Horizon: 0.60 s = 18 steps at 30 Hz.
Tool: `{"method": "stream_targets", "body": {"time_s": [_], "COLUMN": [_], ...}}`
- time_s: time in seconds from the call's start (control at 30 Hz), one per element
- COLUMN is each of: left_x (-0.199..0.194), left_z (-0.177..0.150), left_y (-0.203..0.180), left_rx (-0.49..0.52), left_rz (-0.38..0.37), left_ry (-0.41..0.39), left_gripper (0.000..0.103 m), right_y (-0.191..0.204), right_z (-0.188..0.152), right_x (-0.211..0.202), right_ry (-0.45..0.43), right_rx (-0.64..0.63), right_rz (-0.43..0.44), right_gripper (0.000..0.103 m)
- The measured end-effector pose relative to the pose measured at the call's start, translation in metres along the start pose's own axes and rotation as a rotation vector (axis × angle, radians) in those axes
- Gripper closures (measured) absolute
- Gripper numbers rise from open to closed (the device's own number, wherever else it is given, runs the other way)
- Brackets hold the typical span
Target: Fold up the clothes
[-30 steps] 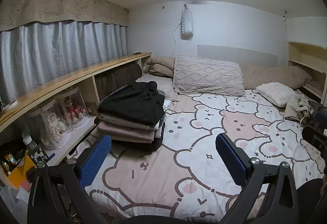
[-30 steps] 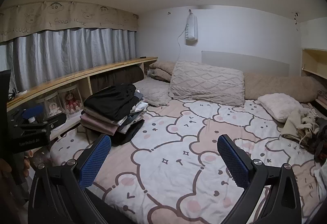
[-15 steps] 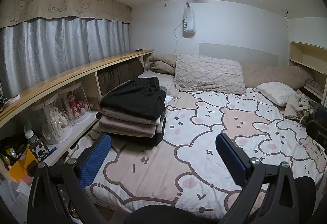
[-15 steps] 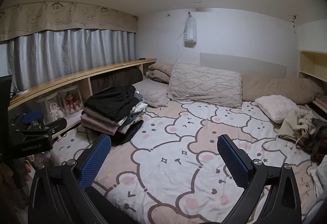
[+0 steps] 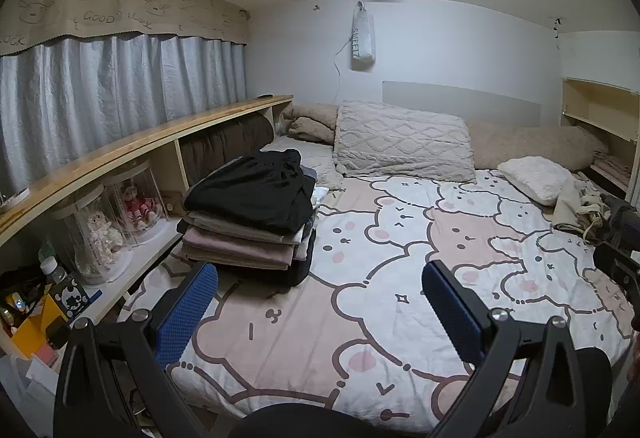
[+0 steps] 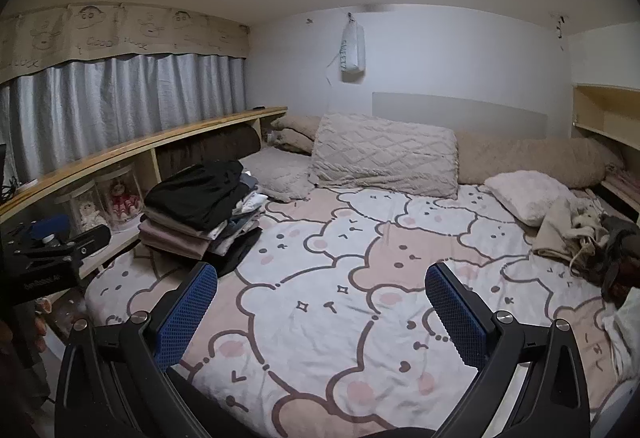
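At 2 o'clock from right gripper (image 6: 321, 296), far R edge of bed (image 6: 304, 338): crumpled unfolded clothes (image 6: 576, 234), beige on top, dark bits behind, heaped w/ no clear long axis. At 10 o'clock, well apart: folded stack (image 6: 196, 214), black piece on top. Both jaws spread wide, nothing held. From left gripper (image 5: 320, 298), same heap further off at 2–3 o'clock, stack closer at 11. Probably R-hand job: nearer the heap, so reach right-forward, pull one piece to mid-bed.

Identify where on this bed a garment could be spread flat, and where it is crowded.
Free: the bedspread between the folded stack and the unfolded heap, below the pillows. Crowded: both side edges and the head.
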<state>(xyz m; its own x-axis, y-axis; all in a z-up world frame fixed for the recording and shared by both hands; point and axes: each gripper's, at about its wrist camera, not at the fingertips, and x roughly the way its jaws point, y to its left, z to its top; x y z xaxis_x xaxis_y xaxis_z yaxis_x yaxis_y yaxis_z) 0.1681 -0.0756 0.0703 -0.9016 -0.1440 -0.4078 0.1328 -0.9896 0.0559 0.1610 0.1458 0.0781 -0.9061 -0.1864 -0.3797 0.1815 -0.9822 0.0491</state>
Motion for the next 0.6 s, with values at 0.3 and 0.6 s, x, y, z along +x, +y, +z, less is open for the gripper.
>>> {"method": "stream_targets", "body": {"time_s": [0.3,0.6], "left_x": [0.0004,0.0002], "left_z": [-0.0012,-0.0042], "left_y": [-0.0039,-0.0006], "left_rx": [-0.001,-0.017], "left_rz": [0.002,0.001], "left_ry": [0.003,0.004], "left_gripper": [0.000,0.000], "right_y": [-0.0074,-0.0074], "right_z": [-0.0024,-0.0014], "right_x": [-0.0008,-0.0013], "right_ry": [0.003,0.004], "right_rx": [0.005,0.000], "right_rz": [-0.020,-0.017], "right_gripper": [0.000,0.000]}}
